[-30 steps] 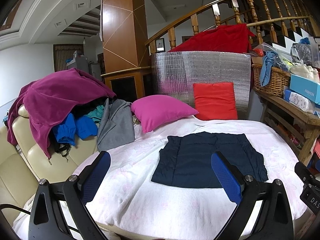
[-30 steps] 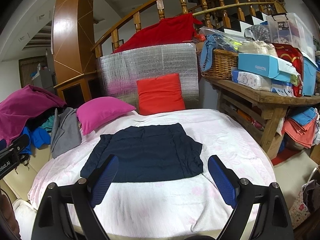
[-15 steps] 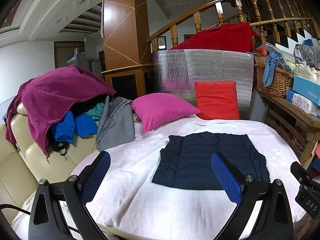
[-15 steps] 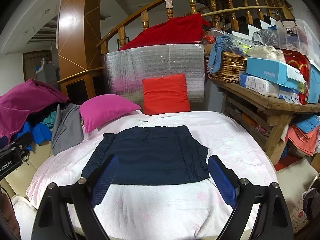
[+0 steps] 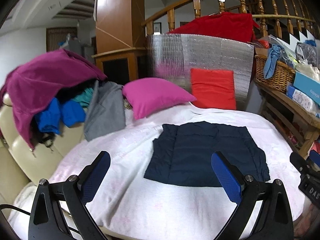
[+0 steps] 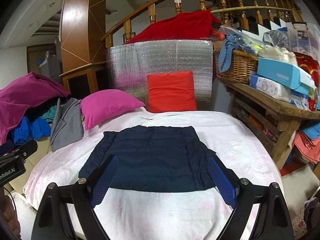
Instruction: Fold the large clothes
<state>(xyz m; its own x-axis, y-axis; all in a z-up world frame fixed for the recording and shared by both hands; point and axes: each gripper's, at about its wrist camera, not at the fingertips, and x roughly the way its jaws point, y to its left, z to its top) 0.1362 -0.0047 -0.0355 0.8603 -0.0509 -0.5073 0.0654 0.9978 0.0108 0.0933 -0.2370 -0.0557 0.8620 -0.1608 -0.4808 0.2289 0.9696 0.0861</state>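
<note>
A dark navy garment (image 5: 206, 152) lies folded into a flat rectangle on the white-and-pink bed cover (image 5: 124, 190); it also shows in the right wrist view (image 6: 152, 158). My left gripper (image 5: 160, 172) is open and empty, above the near edge of the bed, left of the garment's middle. My right gripper (image 6: 163, 174) is open and empty, above the garment's near edge. Neither gripper touches the cloth.
A pile of unfolded clothes (image 5: 50, 92) with a magenta top and a grey piece (image 5: 106, 110) lies on the cream sofa at left. A pink pillow (image 5: 156, 96) and red cushion (image 5: 213, 89) sit at the bed's back. A cluttered wooden bench (image 6: 280, 108) stands at right.
Both grippers have moved forward, closer to the navy garment, which looks larger. The jaws stay open and the garment has not moved.
</note>
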